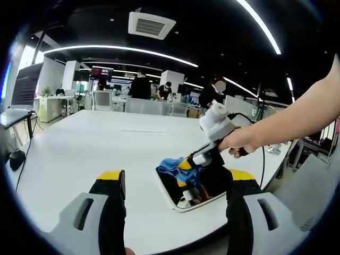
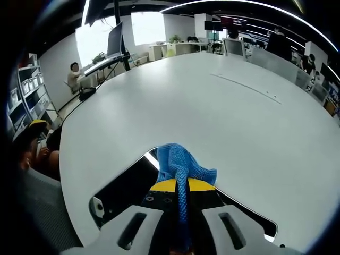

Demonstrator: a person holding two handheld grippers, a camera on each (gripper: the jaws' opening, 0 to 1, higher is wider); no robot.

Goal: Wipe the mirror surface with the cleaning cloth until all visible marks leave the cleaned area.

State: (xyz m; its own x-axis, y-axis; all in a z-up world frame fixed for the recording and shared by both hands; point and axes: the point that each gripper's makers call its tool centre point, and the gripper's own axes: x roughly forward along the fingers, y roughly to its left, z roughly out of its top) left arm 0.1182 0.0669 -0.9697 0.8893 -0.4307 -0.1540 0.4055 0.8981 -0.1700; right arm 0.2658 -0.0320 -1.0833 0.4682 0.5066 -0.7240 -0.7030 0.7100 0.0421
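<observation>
A rectangular mirror (image 1: 204, 186) in a white frame lies flat on the big white table (image 1: 95, 143), close to its near edge. My right gripper (image 1: 187, 169), held by a hand (image 1: 239, 141), presses a bunched blue cleaning cloth (image 1: 172, 166) onto the mirror's far left corner. In the right gripper view the right gripper (image 2: 178, 185) is shut on the blue cloth (image 2: 179, 161), which rests on the dark mirror (image 2: 125, 194). My left gripper (image 1: 176, 177) hovers in front of the mirror, open, with nothing between its fingers.
The white table (image 2: 223, 106) stretches far beyond the mirror. Office chairs (image 1: 143, 106) and several people stand at its far end. A desk with a monitor (image 2: 114, 40) is off to one side. The table's edge (image 2: 64, 175) runs just beside the mirror.
</observation>
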